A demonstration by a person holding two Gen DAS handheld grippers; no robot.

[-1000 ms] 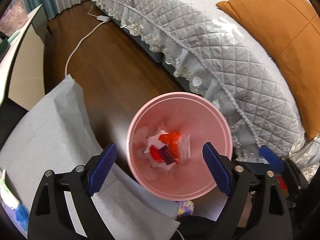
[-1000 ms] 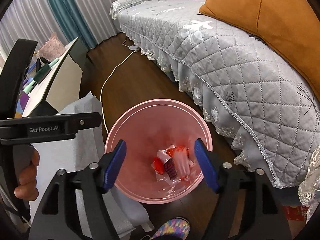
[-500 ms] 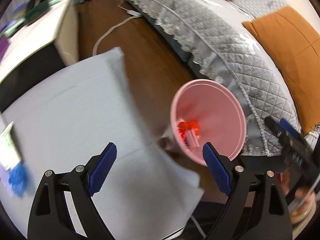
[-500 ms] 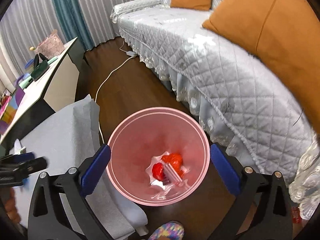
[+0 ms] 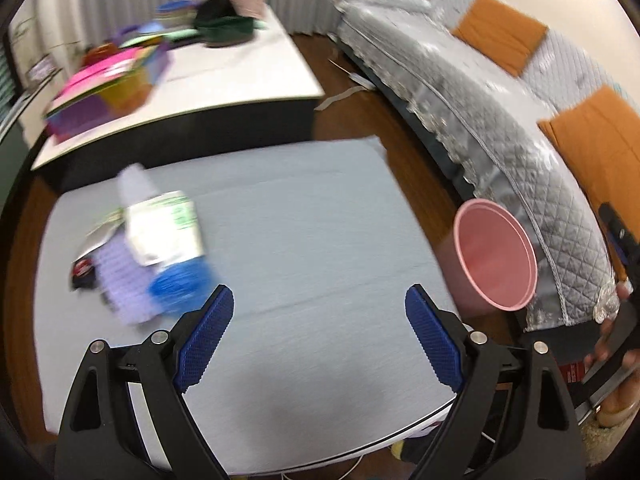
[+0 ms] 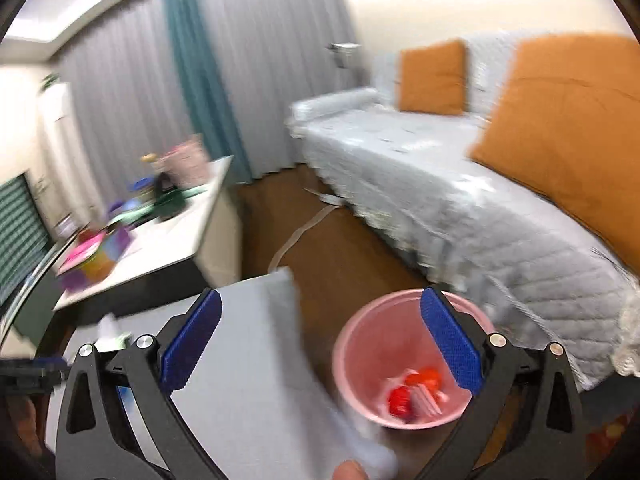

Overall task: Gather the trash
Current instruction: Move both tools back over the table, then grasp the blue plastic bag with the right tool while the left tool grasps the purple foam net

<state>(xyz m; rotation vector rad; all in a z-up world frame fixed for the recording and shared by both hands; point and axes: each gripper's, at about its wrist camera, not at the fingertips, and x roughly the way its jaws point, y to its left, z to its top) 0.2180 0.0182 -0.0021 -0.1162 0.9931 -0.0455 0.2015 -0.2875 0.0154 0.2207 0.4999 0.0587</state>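
A pink bin (image 5: 496, 256) stands on the floor between the grey-covered table and the sofa. In the right wrist view the bin (image 6: 360, 344) holds red and white wrappers (image 6: 416, 394). A blurred pile of trash lies on the table's left side: a white and green packet (image 5: 164, 228), a blue crumpled piece (image 5: 180, 284), a purple wrapper (image 5: 120, 276). My left gripper (image 5: 320, 338) is open and empty over the table's front. My right gripper (image 6: 320, 354) is open and empty, above the table edge and the bin.
A grey cloth covers the table (image 5: 304, 216). A white cabinet (image 5: 224, 76) with colourful boxes stands behind it. A quilted grey sofa (image 5: 480, 120) with orange cushions (image 5: 600, 152) runs along the right. A white cable (image 6: 296, 236) lies on the wooden floor.
Both grippers swung up and left, away from the bin. The left one now faces the table and its trash pile. The right gripper opened wider after dropping a wrapper into the bin.
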